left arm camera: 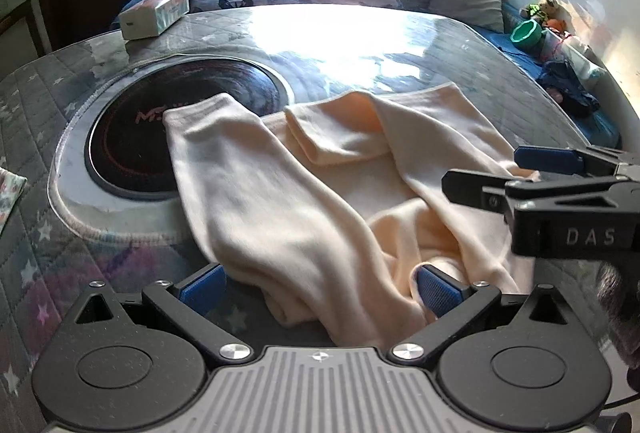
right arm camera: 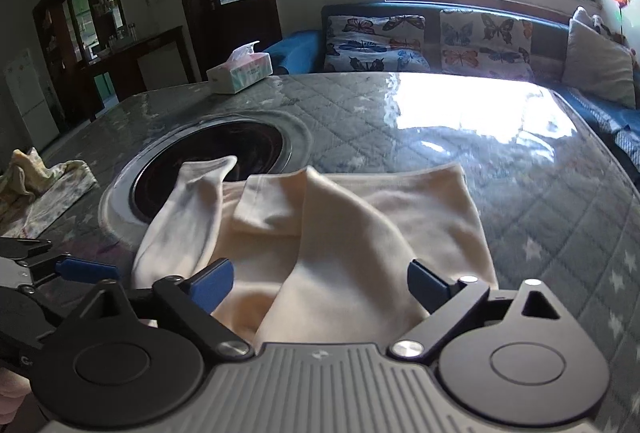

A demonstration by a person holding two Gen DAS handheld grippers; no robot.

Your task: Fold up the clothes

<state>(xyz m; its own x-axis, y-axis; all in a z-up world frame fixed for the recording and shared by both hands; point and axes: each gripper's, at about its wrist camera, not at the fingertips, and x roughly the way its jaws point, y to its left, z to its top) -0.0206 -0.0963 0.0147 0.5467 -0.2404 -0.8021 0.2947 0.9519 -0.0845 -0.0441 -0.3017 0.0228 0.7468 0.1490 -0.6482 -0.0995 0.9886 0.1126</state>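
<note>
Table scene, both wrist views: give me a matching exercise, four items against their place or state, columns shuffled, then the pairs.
Items:
1. cream garment
2. tissue box
3. butterfly cushions
4. round black cooktop

Place or state:
A. on the sofa under the window
B. set into the table, partly covered by a sleeve
C. at the table's far left edge
D. lying rumpled in front of both open grippers

Pairs: 1-D, 2-C, 3-A, 4-B

Tissue box (left arm camera: 155,13) at far left table edge; quilted tabletop (right arm camera: 540,169) right of cream garment (left arm camera: 320,185) bare.
</note>
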